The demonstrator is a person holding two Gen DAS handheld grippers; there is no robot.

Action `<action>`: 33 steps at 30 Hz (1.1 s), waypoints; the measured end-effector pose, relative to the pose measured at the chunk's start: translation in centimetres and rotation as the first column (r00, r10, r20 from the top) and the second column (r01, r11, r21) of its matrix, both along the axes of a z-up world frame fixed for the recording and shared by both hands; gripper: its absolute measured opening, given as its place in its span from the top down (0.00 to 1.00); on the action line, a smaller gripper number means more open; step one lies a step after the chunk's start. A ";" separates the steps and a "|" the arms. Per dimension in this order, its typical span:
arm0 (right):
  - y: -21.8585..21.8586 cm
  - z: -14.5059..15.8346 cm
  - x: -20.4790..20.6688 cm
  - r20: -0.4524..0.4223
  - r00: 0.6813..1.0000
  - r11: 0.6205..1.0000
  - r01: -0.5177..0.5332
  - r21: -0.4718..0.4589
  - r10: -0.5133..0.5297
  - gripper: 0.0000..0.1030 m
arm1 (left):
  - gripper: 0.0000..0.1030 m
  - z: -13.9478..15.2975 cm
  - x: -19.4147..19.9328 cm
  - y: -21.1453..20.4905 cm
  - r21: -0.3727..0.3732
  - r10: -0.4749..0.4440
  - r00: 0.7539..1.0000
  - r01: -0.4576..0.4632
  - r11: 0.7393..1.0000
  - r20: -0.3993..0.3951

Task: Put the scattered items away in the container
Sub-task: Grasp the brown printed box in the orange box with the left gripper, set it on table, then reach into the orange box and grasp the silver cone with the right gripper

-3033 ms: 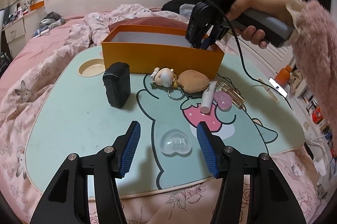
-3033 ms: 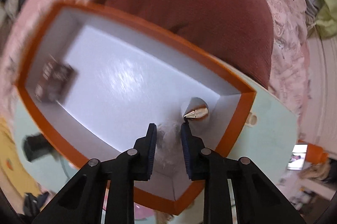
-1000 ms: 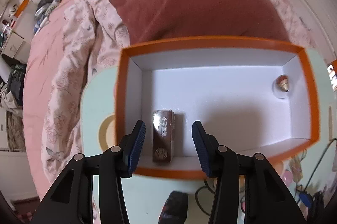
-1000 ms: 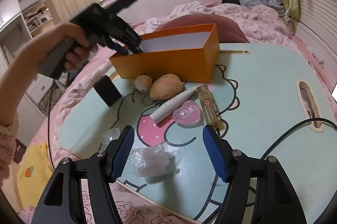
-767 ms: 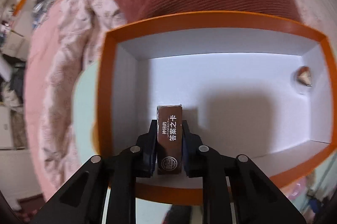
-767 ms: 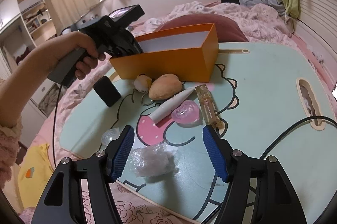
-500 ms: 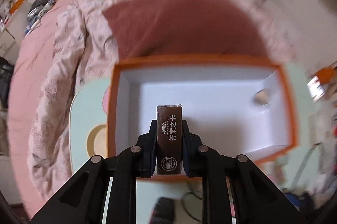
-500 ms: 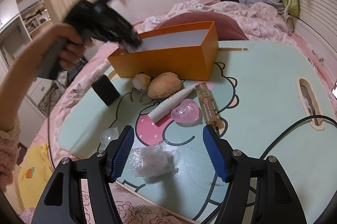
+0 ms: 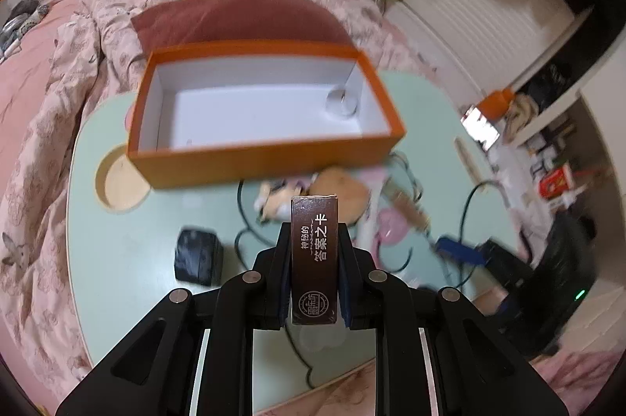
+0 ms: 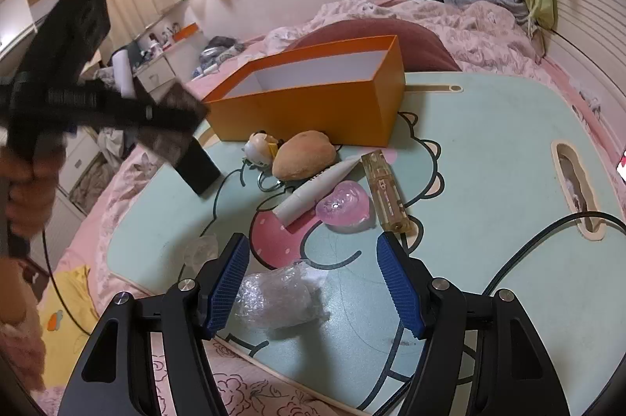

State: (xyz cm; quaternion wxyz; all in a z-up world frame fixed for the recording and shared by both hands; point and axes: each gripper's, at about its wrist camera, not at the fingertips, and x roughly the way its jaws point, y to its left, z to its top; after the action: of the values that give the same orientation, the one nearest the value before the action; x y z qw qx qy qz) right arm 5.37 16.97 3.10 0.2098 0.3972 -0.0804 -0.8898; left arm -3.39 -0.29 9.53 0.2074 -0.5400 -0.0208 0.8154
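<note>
My left gripper (image 9: 315,229) is shut on a brown card box (image 9: 314,251) with white lettering, held upright in the air over the green table, on the near side of the orange box (image 9: 258,158). In the right wrist view the left gripper (image 10: 168,115) shows blurred at the left, in a person's hand (image 10: 23,189). A small clear item (image 9: 341,101) lies inside the orange box (image 10: 313,111). My right gripper (image 10: 312,244) stands open low over a wad of bubble wrap (image 10: 277,294), not touching it.
On the green table (image 10: 489,162) lie a black block (image 10: 195,165), a plush keychain (image 10: 305,154), a white tube (image 10: 317,189), a pink heart (image 10: 344,205), a glass bottle (image 10: 385,197) and a clear heart (image 10: 201,248). A black cable (image 10: 528,251) runs at the right. Pink bedding surrounds the table.
The left gripper closed on the brown card box inside the orange box, then lifted it out and drew it back over the table. The right gripper has not moved.
</note>
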 end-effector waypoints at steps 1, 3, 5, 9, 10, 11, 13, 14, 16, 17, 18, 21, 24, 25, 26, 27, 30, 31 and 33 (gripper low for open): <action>0.0 0.0 0.0 0.000 1.000 1.000 0.000 0.001 0.000 0.34 | 0.80 -0.4 0.1 0.0 -0.005 -0.002 1.000 0.002 1.000 -0.002; 0.0 0.0 0.0 -0.001 1.000 1.000 -0.001 0.001 0.001 0.34 | 0.80 -1.0 0.4 0.1 -0.016 -0.005 1.000 0.005 1.000 -0.006; -0.1 0.0 0.0 0.000 1.000 1.000 0.000 0.000 0.000 0.35 | 0.79 -1.4 0.6 0.2 -0.038 -0.003 1.000 0.003 0.999 -0.010; 0.1 -0.1 -0.2 0.010 1.000 1.000 -0.001 -0.003 0.001 0.34 | 0.75 -1.4 0.9 -0.3 -0.041 0.036 0.998 -0.038 0.998 -0.049; 0.1 -0.1 -0.3 0.014 1.000 1.000 -0.005 -0.006 0.005 0.34 | 0.66 -1.2 1.0 -0.5 -0.033 0.047 0.997 -0.049 0.998 -0.063; 0.2 0.0 -0.6 0.020 1.000 1.000 -0.009 -0.008 0.009 0.34 | 0.56 -1.0 1.2 -0.8 -0.021 0.063 0.994 -0.065 0.998 -0.084; 0.6 0.6 -1.5 0.040 0.999 1.000 -0.020 -0.020 0.021 0.35 | 0.40 -0.6 1.9 -1.5 0.000 0.096 0.987 -0.097 0.995 -0.126; 0.7 1.2 -2.1 0.051 0.998 0.999 -0.033 -0.022 0.034 0.37 | 0.36 -0.4 2.3 -2.0 0.009 0.110 0.983 -0.110 0.994 -0.150; 0.6 3.8 -4.0 0.041 0.997 0.998 -0.065 0.017 0.064 0.52 | 0.36 0.2 3.3 -3.0 0.034 0.129 0.972 -0.125 0.992 -0.195; 0.3 5.2 -4.9 0.025 0.997 0.996 -0.078 0.049 0.077 0.52 | 0.36 0.3 3.7 -3.5 0.044 0.140 0.969 -0.134 0.990 -0.206; 0.0 6.8 -6.1 0.005 0.995 0.992 -0.096 0.087 0.096 0.53 | 0.36 0.5 3.9 -3.8 0.055 0.151 0.966 -0.142 0.988 -0.211; -3.0 9.8 -10.9 0.033 0.986 0.943 -0.165 0.290 0.162 0.53 | 0.36 0.8 4.7 -5.0 0.103 0.188 0.959 -0.169 0.980 -0.212; -6.2 8.8 -16.6 0.189 0.972 0.867 -0.214 0.450 0.142 0.56 | 0.36 0.7 5.5 -5.4 0.128 0.199 0.957 -0.174 0.976 -0.210; -7.0 8.0 -18.2 0.237 0.963 0.852 -0.227 0.472 0.125 0.59 | 0.36 0.6 5.7 -5.6 0.133 0.200 0.958 -0.175 0.976 -0.207; -7.5 7.3 -19.3 0.270 0.956 0.841 -0.239 0.486 0.115 0.61 | 0.36 0.5 5.8 -5.8 0.137 0.202 0.958 -0.176 0.975 -0.205; -8.2 6.3 -20.5 0.305 0.947 0.819 -0.253 0.515 0.101 0.63 | 0.36 0.3 6.0 -6.0 0.143 0.206 0.958 -0.179 0.973 -0.200; -9.1 3.2 -23.0 0.386 0.922 0.758 -0.275 0.592 0.033 0.69 | 0.36 -0.1 6.3 -6.4 0.157 0.208 0.961 -0.180 0.971 -0.183; -9.3 2.6 -23.6 0.403 0.915 0.748 -0.278 0.602 0.015 0.69 | 0.36 -0.2 6.4 -6.5 0.155 0.206 0.962 -0.179 0.972 -0.182; -9.5 1.3 -24.7 0.433 0.901 0.722 -0.282 0.632 -0.027 0.69 | 0.36 -0.1 6.5 -6.6 0.155 0.206 0.960 -0.178 0.972 -0.188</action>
State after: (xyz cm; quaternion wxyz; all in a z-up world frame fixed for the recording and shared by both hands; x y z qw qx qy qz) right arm -19.35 7.44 4.42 0.0898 0.6291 0.2367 -0.7349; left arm 3.10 -6.93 9.41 0.1648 -0.4342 -0.1079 0.8790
